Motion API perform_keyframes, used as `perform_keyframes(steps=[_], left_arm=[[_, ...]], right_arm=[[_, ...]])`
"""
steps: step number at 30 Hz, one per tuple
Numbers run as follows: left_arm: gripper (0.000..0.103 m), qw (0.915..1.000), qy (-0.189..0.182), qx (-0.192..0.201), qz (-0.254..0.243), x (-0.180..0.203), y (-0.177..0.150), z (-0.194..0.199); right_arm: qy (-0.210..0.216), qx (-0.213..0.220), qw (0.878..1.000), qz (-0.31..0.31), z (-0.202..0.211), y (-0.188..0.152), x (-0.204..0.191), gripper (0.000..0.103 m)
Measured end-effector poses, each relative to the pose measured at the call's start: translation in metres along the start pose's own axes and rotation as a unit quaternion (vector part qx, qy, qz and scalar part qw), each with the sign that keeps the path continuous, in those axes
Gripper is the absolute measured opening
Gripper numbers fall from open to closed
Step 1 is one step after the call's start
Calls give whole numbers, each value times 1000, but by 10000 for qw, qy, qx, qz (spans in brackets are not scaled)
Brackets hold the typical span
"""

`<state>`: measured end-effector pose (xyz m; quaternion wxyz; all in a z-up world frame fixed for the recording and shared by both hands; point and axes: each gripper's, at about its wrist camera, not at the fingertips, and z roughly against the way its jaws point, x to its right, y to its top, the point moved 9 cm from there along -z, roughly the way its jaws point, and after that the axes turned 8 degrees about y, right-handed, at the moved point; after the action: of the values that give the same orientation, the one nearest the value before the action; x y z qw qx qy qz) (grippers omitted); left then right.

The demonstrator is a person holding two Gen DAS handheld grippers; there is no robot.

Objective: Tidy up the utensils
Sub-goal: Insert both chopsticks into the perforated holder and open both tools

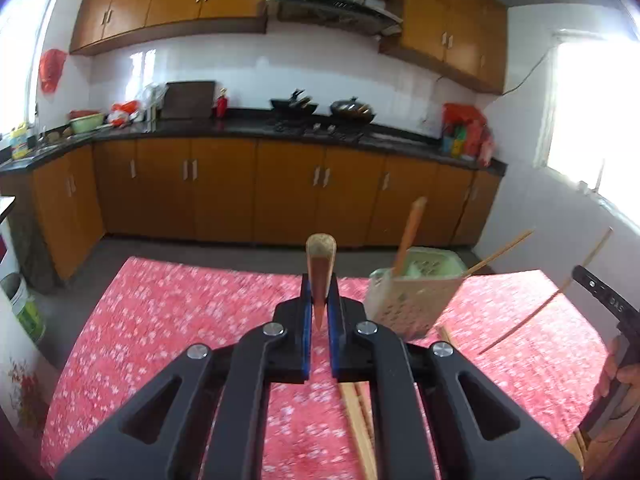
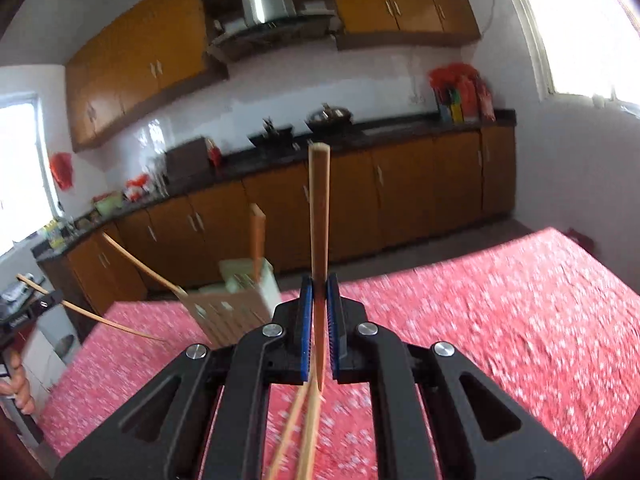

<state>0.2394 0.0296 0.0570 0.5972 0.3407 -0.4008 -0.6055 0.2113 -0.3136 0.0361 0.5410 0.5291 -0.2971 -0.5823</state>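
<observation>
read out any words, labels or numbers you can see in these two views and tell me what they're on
Right tongs' black body, seen from the left wrist: pale embossed characters, too blurred to read.
Same kind of marking on the left tongs' body, seen from the right wrist: also unreadable.
Yellow bottle on the counter: label too small to read.
Nothing else carries text.

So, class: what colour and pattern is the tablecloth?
Red with small white flowers: the tablecloth, clearest in the left wrist view.

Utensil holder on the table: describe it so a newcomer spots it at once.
On the red floral tablecloth, look just right of the left gripper. The utensil holder is a pale slotted plastic basket. It is the only container on the table, with an orange handle standing in it.
</observation>
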Motion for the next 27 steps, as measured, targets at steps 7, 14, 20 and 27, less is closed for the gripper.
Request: perform_keyframes(steps=[7, 14, 20, 27], left_arm=[[8, 9976, -542, 287, -309, 48, 31, 32], [8, 9955, -734, 512, -294, 73, 51, 39], [8, 9944, -608, 860, -35, 87, 79, 24], [8, 9911, -434, 1218, 299, 95, 100, 4]], right_arm=[[473, 559, 9972, 120, 16, 41, -38, 8], [621, 723, 9953, 186, 7, 53, -52, 8], [587, 892, 9939, 265, -7, 63, -59, 8], [431, 1016, 9936, 222, -35, 67, -51, 8]])
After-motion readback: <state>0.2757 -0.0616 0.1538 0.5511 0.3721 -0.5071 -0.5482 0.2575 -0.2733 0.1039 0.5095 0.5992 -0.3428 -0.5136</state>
